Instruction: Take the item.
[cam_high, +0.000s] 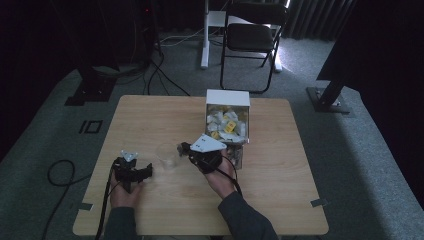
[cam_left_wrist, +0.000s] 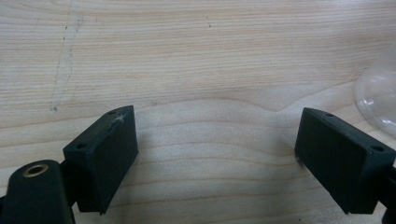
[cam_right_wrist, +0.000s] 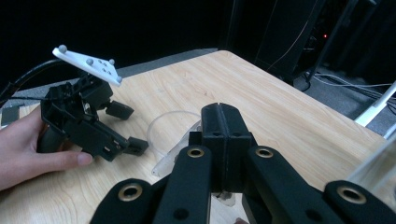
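Observation:
A clear plastic cup (cam_high: 166, 154) lies on its side on the wooden table (cam_high: 280, 170), between the two grippers. My left gripper (cam_high: 147, 172) rests on the table to the cup's left, held by a hand. Its jaws stand wide open with bare wood between them (cam_left_wrist: 217, 140), and the cup's edge (cam_left_wrist: 379, 98) shows just past its right jaw. My right gripper (cam_high: 181, 148) points at the cup from the right. In the right gripper view its jaws (cam_right_wrist: 225, 112) are pressed together with nothing seen between them. The cup (cam_right_wrist: 173, 133) lies just beyond them, with the left gripper (cam_right_wrist: 130, 128) farther off.
A white box (cam_high: 227, 97) holding several small white and yellow packets (cam_high: 225, 122) stands at the table's back centre, just behind my right hand. A clear container (cam_high: 236, 156) sits against its front. A folding chair (cam_high: 252, 35) and cables (cam_high: 165, 80) are on the floor beyond.

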